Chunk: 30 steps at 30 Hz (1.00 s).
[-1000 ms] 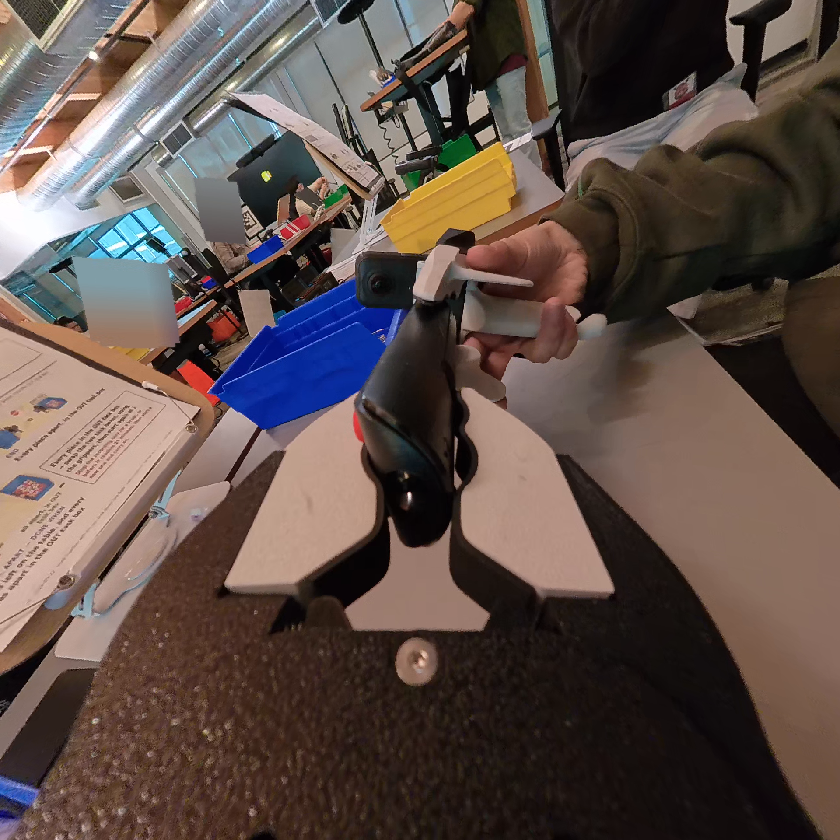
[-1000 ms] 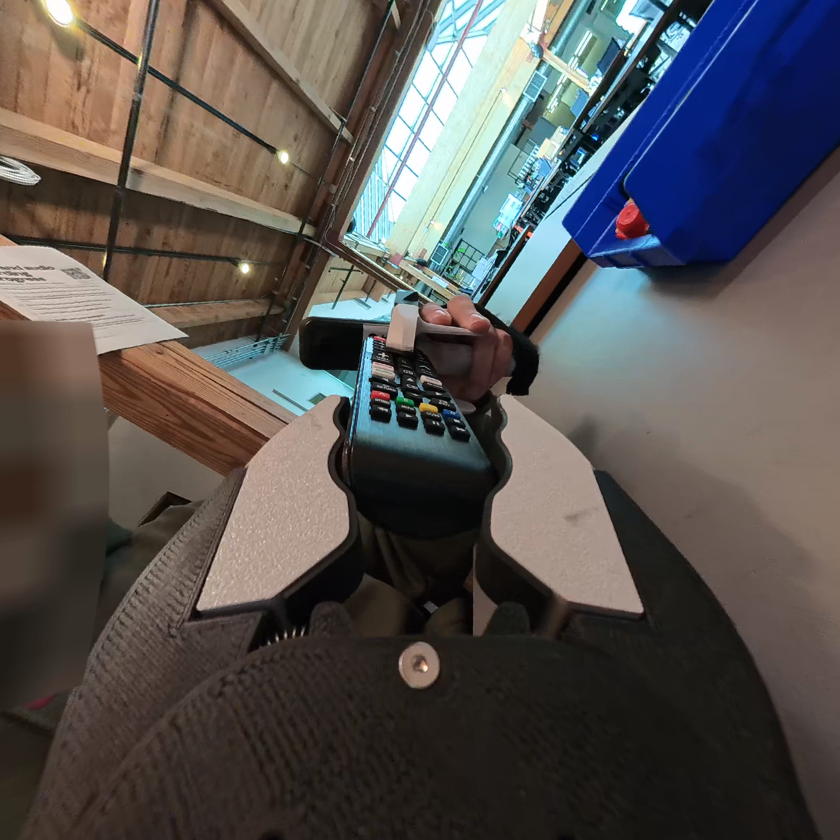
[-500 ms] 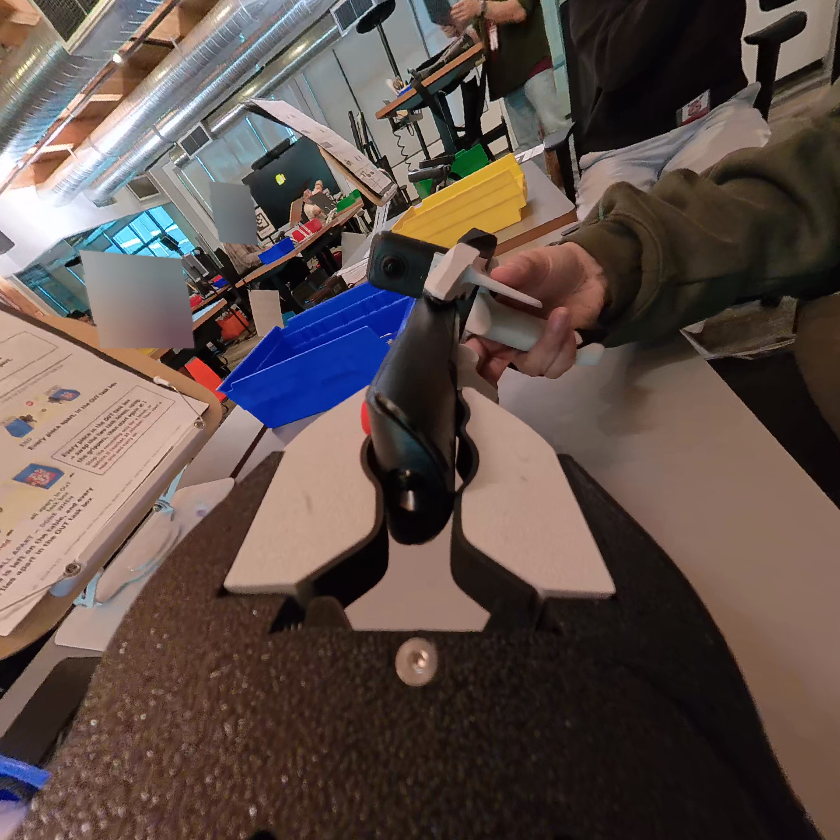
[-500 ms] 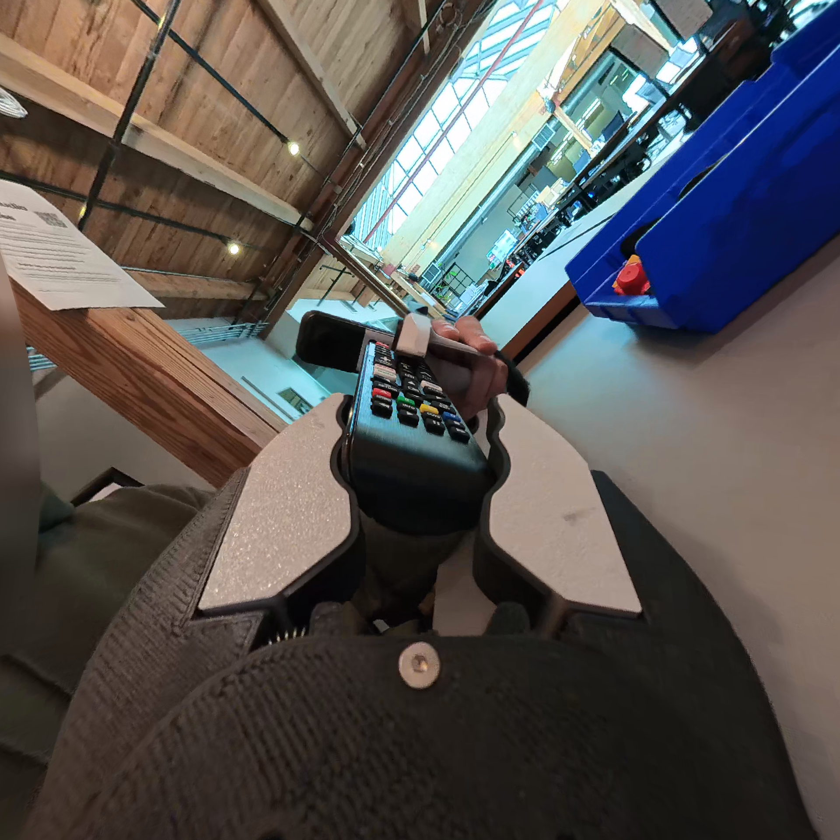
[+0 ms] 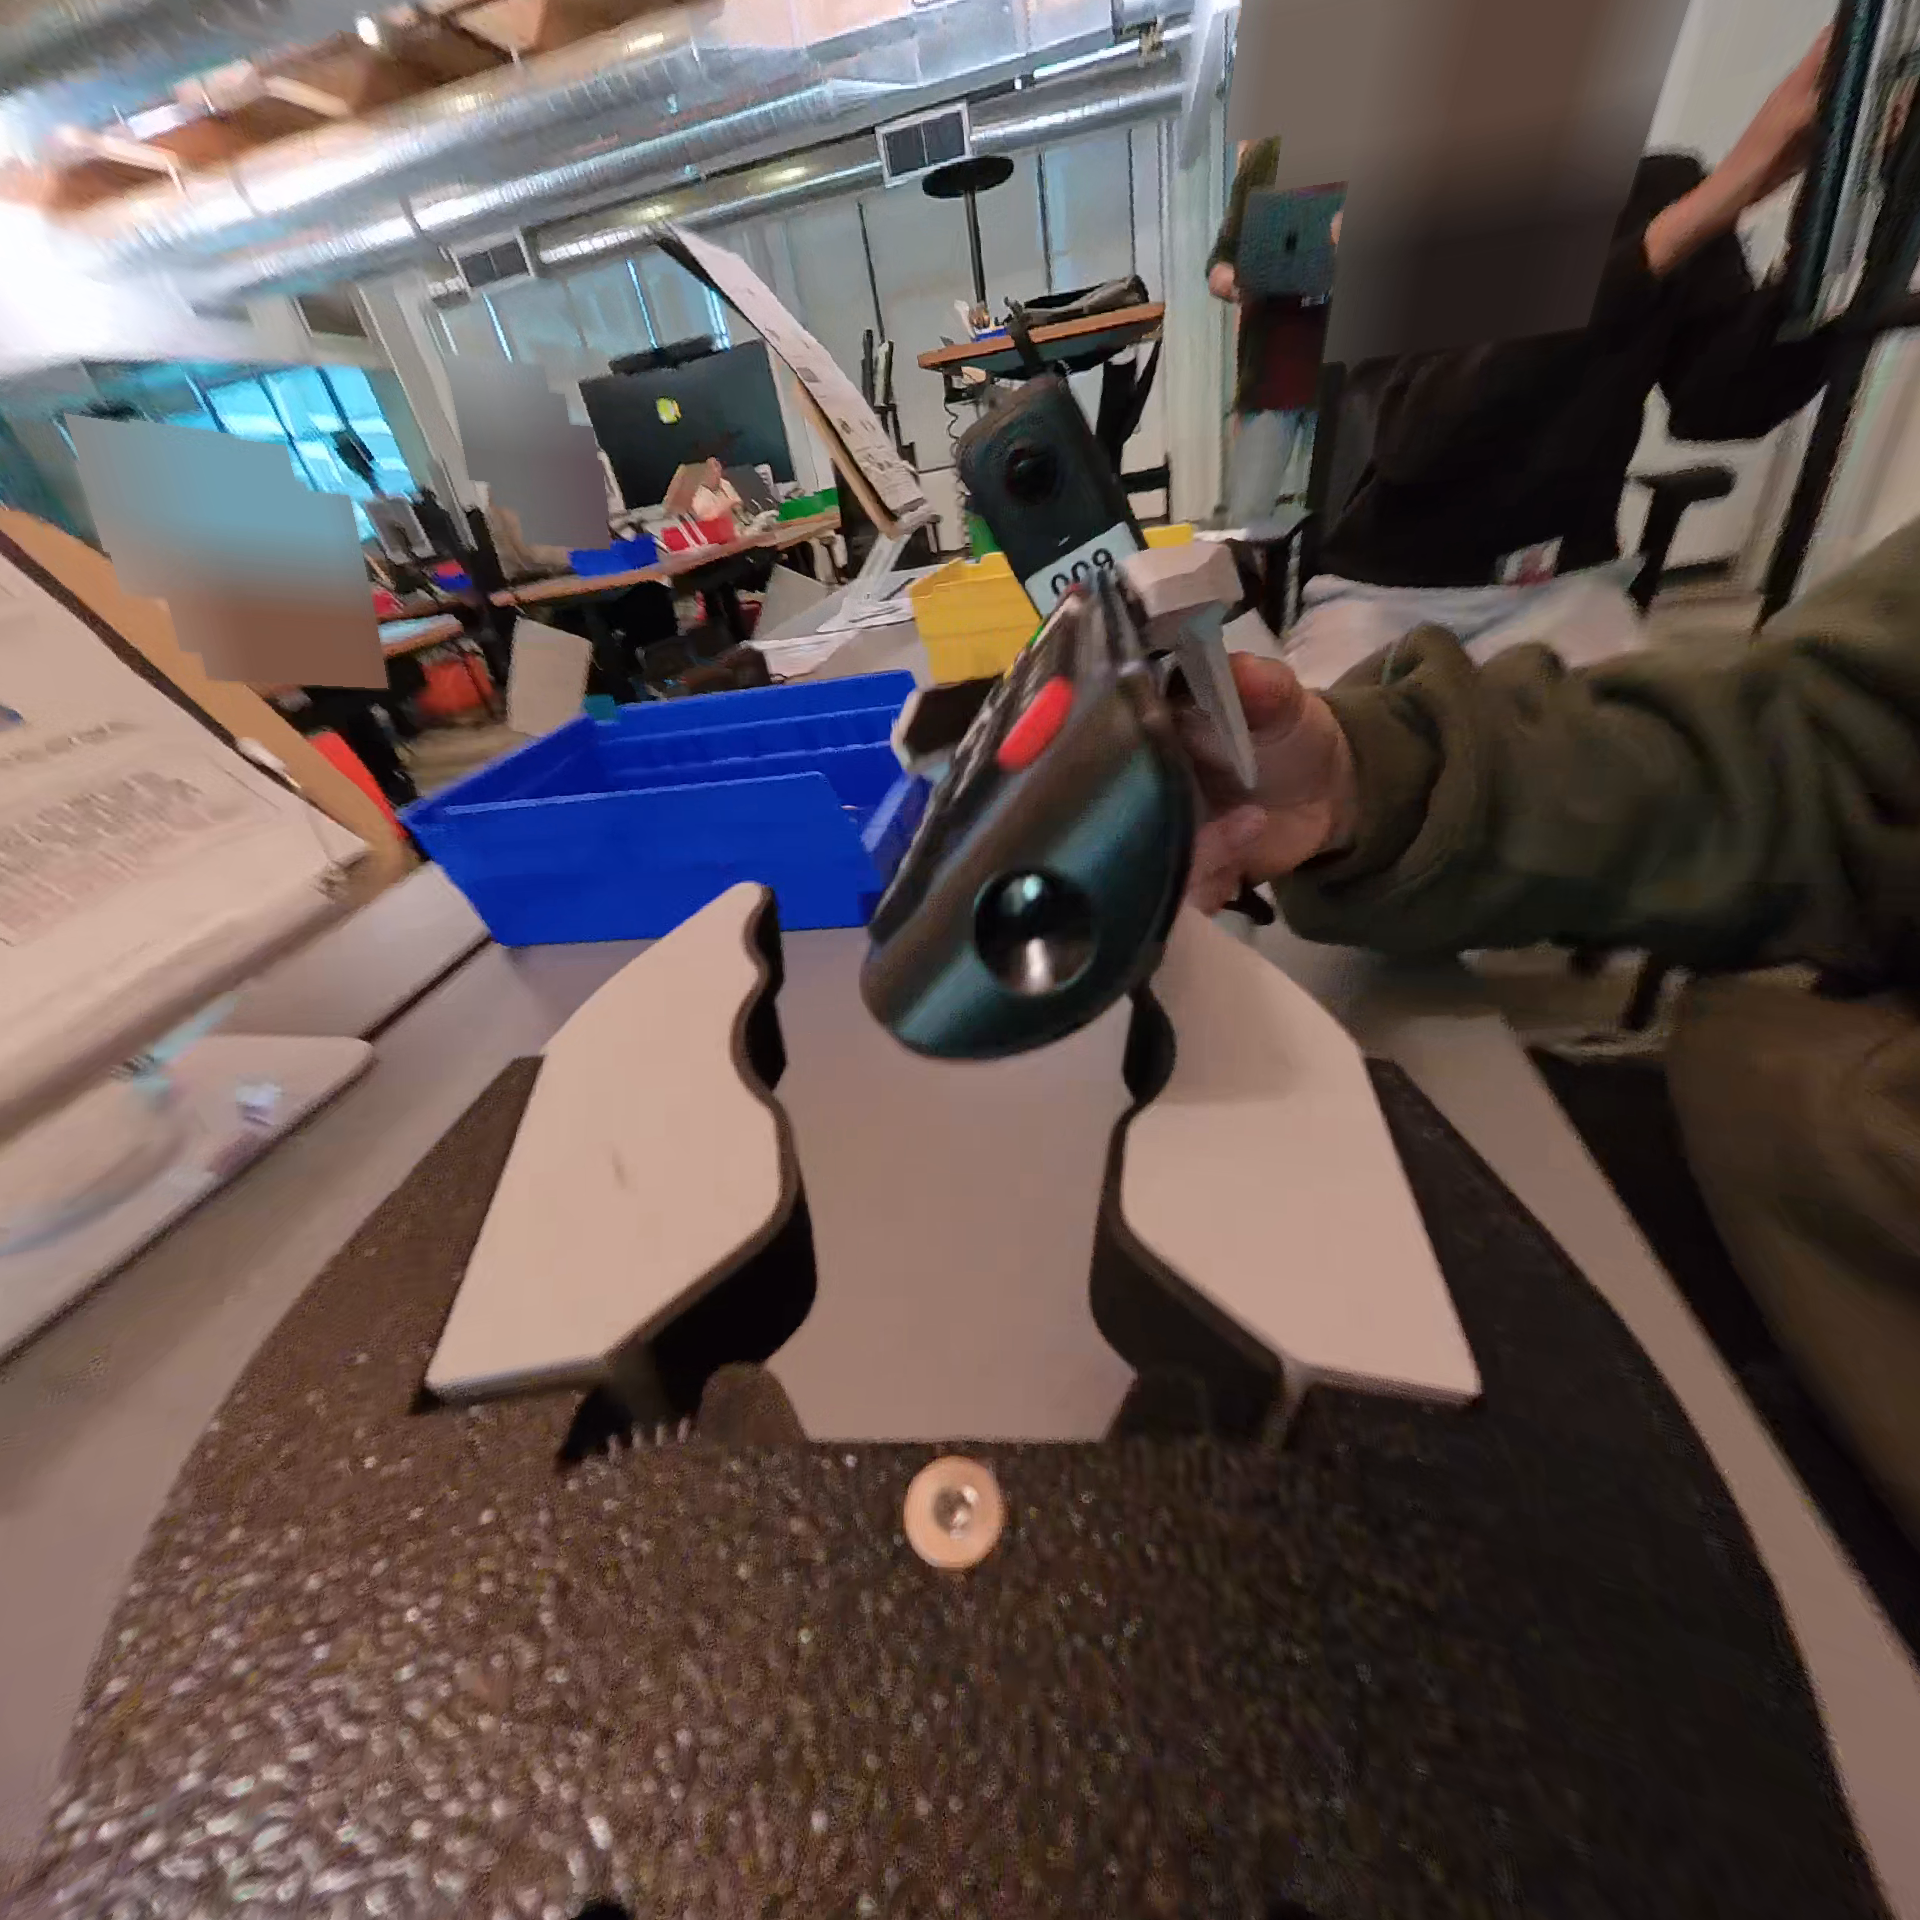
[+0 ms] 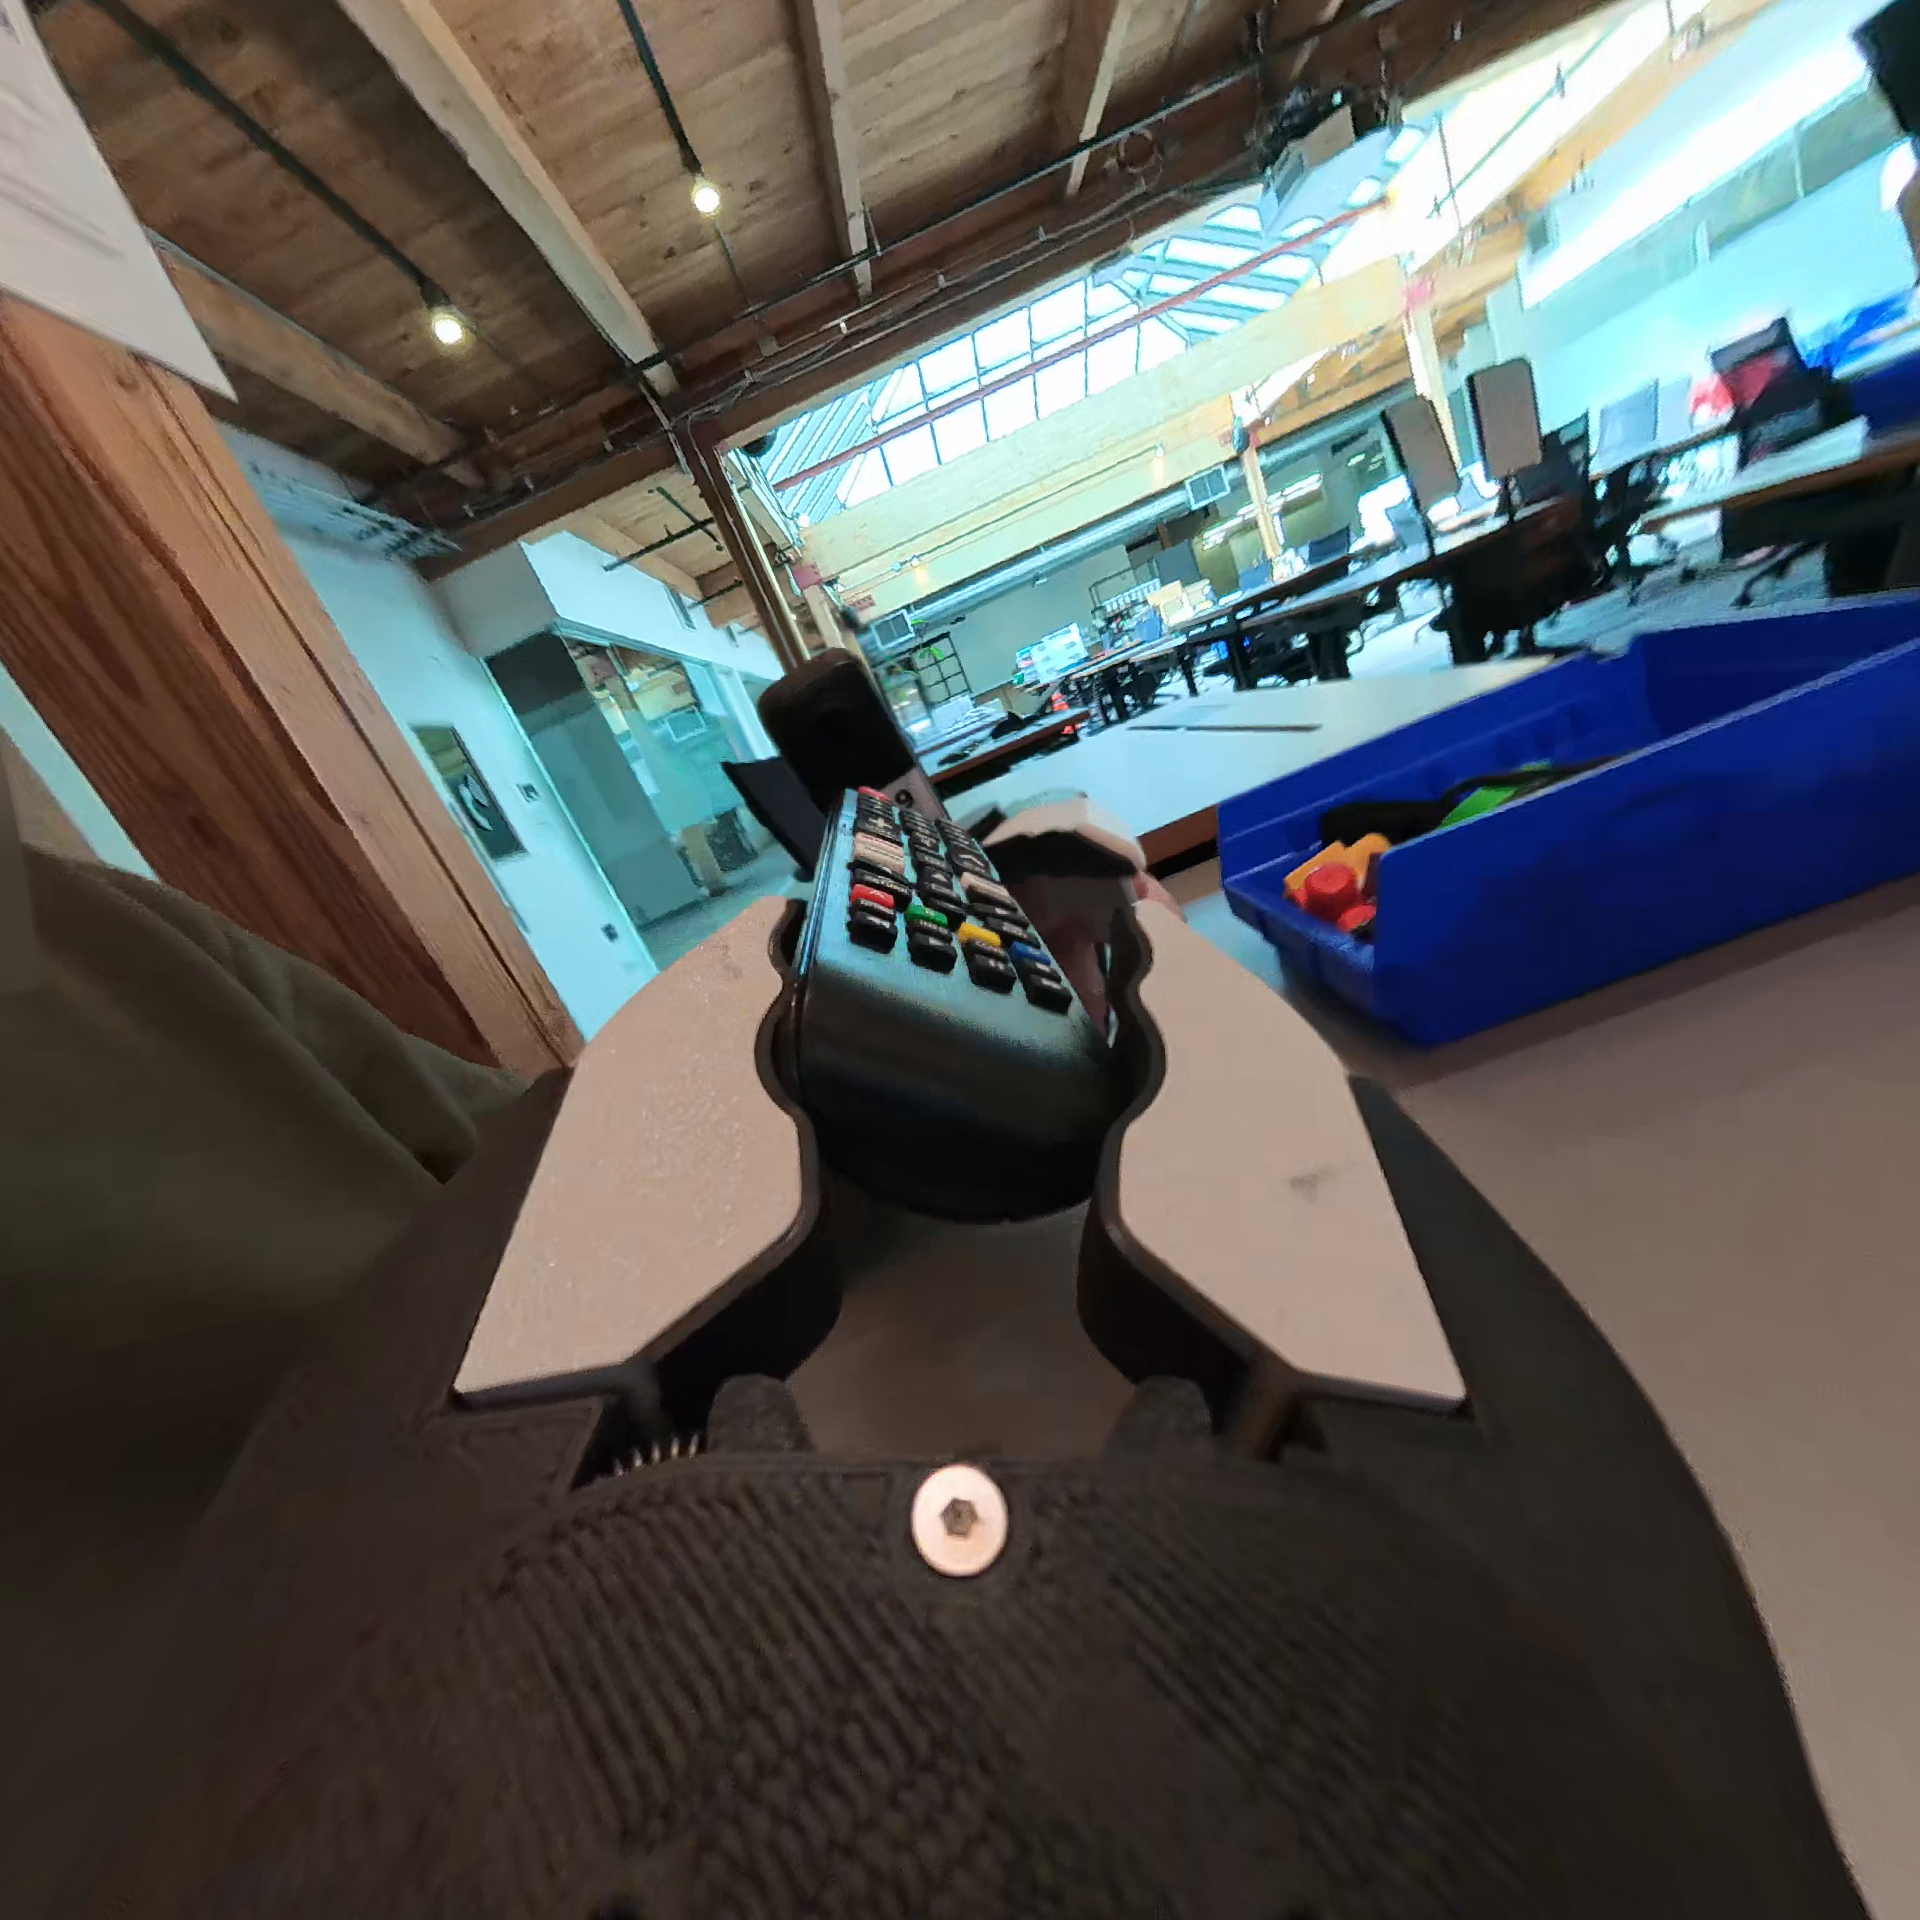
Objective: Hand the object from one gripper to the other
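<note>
A black remote control (image 5: pixel 1023 862) with coloured buttons is clamped at its near end in my right gripper (image 6: pixel 951 935), which is shut on it; the remote (image 6: pixel 935 977) points away from that camera. My left gripper (image 5: pixel 956 997) is open and empty. Its grey fingers (image 5: pixel 644 1143) stand wide apart, and the remote's rounded far end hangs just above the gap, near the right finger, touching neither that I can see. A hand (image 5: pixel 1278 769) in an olive sleeve holds the right gripper's handle. Both grippers are above the grey table (image 5: pixel 1455 1091).
A blue bin (image 5: pixel 665 821) with coloured pieces stands on the table beyond the grippers; it also shows in the right wrist view (image 6: pixel 1610 862). A yellow bin (image 5: pixel 971 623) sits farther back. A slanted board with paper (image 5: pixel 135 831) is at left. A wooden post (image 6: pixel 208 727) is beside me. My right fingertips sit around 6 cm from my left ones.
My left gripper has opened and let go of the remote. The remote stays in the right gripper and now sits up and to the right of the left fingers. Both views have levelled out.
</note>
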Motion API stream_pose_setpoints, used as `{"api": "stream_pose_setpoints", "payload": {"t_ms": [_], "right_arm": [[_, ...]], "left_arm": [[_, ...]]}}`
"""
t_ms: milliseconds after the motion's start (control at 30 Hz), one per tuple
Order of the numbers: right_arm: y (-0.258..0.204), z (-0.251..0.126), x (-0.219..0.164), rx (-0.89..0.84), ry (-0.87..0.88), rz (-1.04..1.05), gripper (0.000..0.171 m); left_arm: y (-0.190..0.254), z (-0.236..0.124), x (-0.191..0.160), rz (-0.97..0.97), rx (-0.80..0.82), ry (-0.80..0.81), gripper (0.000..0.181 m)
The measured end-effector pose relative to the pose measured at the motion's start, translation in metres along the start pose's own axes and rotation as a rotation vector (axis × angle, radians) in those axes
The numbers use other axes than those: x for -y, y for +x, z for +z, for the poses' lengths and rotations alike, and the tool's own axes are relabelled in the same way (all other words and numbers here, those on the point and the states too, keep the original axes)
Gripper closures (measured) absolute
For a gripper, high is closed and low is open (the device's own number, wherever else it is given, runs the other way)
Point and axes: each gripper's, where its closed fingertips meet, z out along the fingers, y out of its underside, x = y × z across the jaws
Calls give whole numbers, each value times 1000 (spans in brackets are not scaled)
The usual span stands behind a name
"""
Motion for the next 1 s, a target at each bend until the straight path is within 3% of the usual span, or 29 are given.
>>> {"api": "stream_pose_setpoints", "payload": {"t_ms": [67, 167, 267, 467, 633, 867, 1000], "right_arm": [[-6, -3, 6, -17, -17, -121, 114], [-9, -8, 18, -94, -34, -330, 115], [-14, -14, 21, -147, -88, -567, 114], [-16, -13, 25, -242, -97, -764, 115], [-18, 0, 24, -272, 28, -738, 114], [-11, 12, 4, -240, -1, -646, 114], [5, 10, -16, -280, -143, -715, 114]], "left_arm": [[3, 4, 0, -142, -47, 28, 105], [25, 11, 5, -452, -269, 63, 89], [28, 21, 13, -615, -347, 122, 91], [19, 35, 15, -645, -263, 200, 90], [14, 40, 40, -707, -229, 403, 91], [17, 42, 45, -639, -200, 472, 125], [12, 41, 41, -616, -157, 461, 129]]}}
